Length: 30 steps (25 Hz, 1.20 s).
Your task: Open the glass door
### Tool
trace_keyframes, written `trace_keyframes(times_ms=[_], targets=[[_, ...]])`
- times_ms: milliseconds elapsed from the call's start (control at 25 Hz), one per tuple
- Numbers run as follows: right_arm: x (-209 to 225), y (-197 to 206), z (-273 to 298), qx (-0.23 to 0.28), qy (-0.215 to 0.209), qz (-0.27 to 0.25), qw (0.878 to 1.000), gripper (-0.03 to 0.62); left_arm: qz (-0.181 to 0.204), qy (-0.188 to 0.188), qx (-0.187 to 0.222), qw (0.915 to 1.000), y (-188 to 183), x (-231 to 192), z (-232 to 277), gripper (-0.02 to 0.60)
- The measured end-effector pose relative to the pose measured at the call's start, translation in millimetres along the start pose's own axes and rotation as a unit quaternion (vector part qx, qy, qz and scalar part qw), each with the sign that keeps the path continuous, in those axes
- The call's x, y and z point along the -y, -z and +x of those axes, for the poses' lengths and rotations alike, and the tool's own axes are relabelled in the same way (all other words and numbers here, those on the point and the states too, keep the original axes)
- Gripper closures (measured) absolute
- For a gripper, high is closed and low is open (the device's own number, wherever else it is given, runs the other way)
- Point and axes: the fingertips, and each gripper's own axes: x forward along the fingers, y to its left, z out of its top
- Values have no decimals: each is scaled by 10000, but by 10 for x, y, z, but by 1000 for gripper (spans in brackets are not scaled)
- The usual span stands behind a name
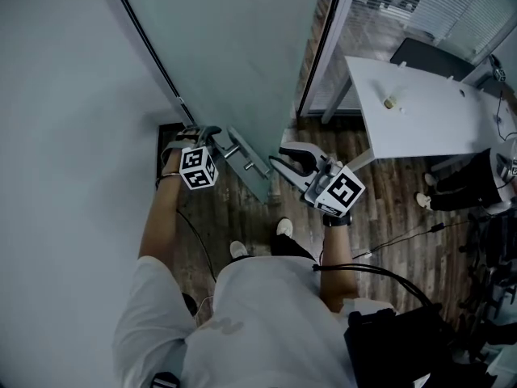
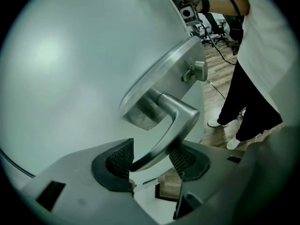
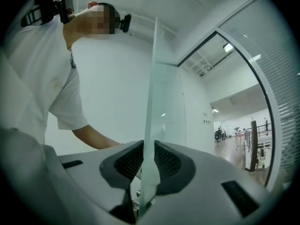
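Glass door (image 1: pixel 234 47) seems partly open. Left gripper (image 2: pixel 152 159) jaws apart around lever handle (image 2: pixel 178 114). Right gripper (image 3: pixel 143 162) jaws apart astride door edge (image 3: pixel 157 102). Better: clamp edge gently, pull slowly.

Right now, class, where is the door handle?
In the left gripper view the door handle sits low and centre. Its lever runs between the left gripper's jaws and is mounted on the metal plate fixed to the glass door.

One glass door (image 1: pixel 234 47), one lever handle (image 2: pixel 173 121), two grippers, left gripper (image 1: pixel 196 132) and right gripper (image 1: pixel 284 157), one white table (image 1: pixel 436 111)
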Motion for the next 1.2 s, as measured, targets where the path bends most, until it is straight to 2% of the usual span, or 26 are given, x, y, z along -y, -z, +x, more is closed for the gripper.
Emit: trace_keyframes(times_ms=[200,280,640,960,1040,1200], targets=[[-329,-44,186,-34,-476,53,9988,520,127,-317,435,9985,166,95,-229,368],[-485,-75,278,28,-608,115,9981,520,174,-419,486,9978,255,136,-351,368],[-999,-41,641,31,-1111,145,9937,505,160,-1177,105,9929,676,300,-670,368],[-1418,-127,983,60,-1504,58,9886,497,-8,-1632,-357,9860,1058,353,-1023,368],[-1541,-169,1090,211,-1556,-3,9876,496,-226,-1708,-445,9840,1189,385,-1122,368],[-1668,-367,1284,621,-1544,8,9860,494,-997,-1855,-423,9767,1379,367,-1368,368]])
